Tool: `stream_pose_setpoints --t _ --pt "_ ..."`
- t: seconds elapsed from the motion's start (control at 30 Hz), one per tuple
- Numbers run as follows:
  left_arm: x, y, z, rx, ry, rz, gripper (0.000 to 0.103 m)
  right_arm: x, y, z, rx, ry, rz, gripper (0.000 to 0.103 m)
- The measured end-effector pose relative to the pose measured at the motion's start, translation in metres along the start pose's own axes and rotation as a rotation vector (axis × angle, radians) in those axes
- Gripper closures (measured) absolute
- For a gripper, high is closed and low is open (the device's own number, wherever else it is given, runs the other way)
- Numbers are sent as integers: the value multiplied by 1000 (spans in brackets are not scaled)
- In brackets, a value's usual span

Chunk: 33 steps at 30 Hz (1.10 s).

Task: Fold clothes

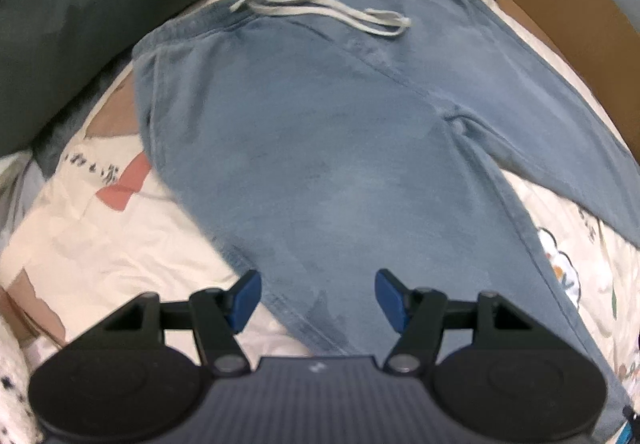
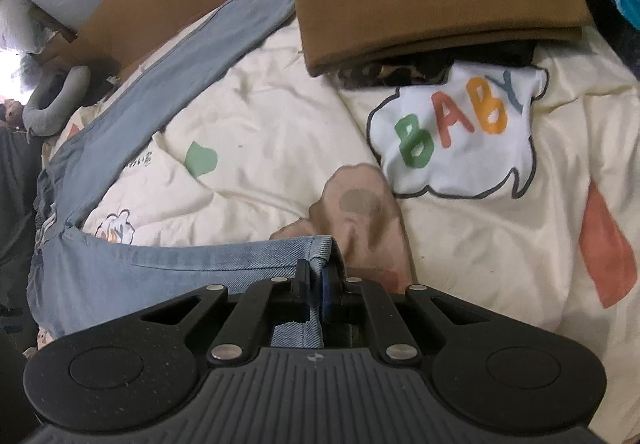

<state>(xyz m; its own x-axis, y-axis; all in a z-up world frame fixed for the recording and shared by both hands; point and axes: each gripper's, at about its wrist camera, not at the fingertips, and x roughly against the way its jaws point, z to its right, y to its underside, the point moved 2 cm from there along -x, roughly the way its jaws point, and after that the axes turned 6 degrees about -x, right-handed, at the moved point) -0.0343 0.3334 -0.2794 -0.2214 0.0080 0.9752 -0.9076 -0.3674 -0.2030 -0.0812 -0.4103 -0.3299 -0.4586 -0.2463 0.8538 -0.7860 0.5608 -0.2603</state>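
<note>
While the jeans [image 1: 320, 148] lie spread flat on the bed [image 2: 280, 132], unfolded, right hand-held gripper [image 2: 315, 284] pinches one leg's hem at 6 o'clock; left hand-held gripper [image 1: 318, 296] hangs apart, empty.

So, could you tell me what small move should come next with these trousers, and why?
Probably bring the left hand-held gripper down and close it on the trouser leg below it. The blue trousers lie spread flat on the quilt, the right hand-held gripper is already shut on one leg's hem, and the left one hangs open, gripping nothing. Folding likely needs both ends held.
</note>
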Motion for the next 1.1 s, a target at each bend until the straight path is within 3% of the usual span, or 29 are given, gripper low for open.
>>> stream_pose_setpoints --t 0.3,0.47,0.67,0.77,0.87,0.93,1.03,1.1 --pt "-33 14 -52 244 38 51 37 4 -22 -7 7 78 12 101" --pt "-46 10 -76 357 38 106 37 7 -31 8 -28 170 38 103" --pt "-68 -2 -98 437 32 117 38 8 -29 27 -70 104 -13 103" --pt "-83 -7 -102 453 35 96 38 -1 -15 26 -78 86 -81 102" --pt "-96 -11 -103 453 44 83 40 -18 6 22 -62 76 -178 88" --pt "-100 -11 -109 476 68 99 41 -30 21 19 -32 97 -253 68" --pt "-102 -9 -117 498 83 93 55 -38 41 25 -41 135 -323 67" --pt "-97 -6 -119 519 81 75 82 -35 55 31 -78 156 -362 67"
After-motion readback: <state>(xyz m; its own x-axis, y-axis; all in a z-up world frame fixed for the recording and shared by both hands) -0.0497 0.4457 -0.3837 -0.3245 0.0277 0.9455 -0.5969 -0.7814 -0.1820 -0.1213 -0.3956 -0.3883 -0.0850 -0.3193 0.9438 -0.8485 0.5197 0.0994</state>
